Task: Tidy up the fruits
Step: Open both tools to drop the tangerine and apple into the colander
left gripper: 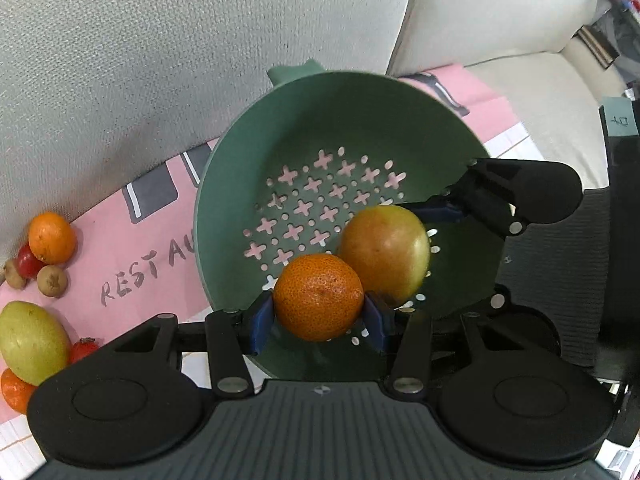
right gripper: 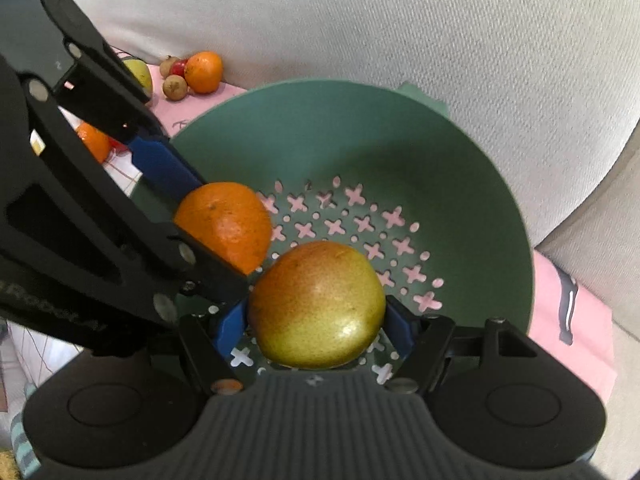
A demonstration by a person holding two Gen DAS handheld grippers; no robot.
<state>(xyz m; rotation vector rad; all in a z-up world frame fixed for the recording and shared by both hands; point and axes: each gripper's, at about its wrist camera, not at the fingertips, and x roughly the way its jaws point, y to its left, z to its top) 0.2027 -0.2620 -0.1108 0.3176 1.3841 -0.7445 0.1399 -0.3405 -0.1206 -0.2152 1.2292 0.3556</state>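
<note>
My left gripper (left gripper: 319, 314) is shut on an orange tangerine (left gripper: 319, 297) and holds it over the green perforated colander (left gripper: 248, 152). My right gripper (right gripper: 316, 322) is shut on a red-yellow apple (right gripper: 317, 304) inside the same colander (right gripper: 460, 152). The two fruits sit side by side. The apple also shows in the left wrist view (left gripper: 386, 254), the tangerine in the right wrist view (right gripper: 226, 224). Whether either fruit touches the colander's bottom I cannot tell.
Loose fruit lies on the pink mat (left gripper: 132, 256) at the left: an orange (left gripper: 52, 237), a green mango (left gripper: 32, 342), small brown fruits (left gripper: 52, 280) and red ones (left gripper: 82, 348). A beige sofa cushion (left gripper: 160, 40) rises behind.
</note>
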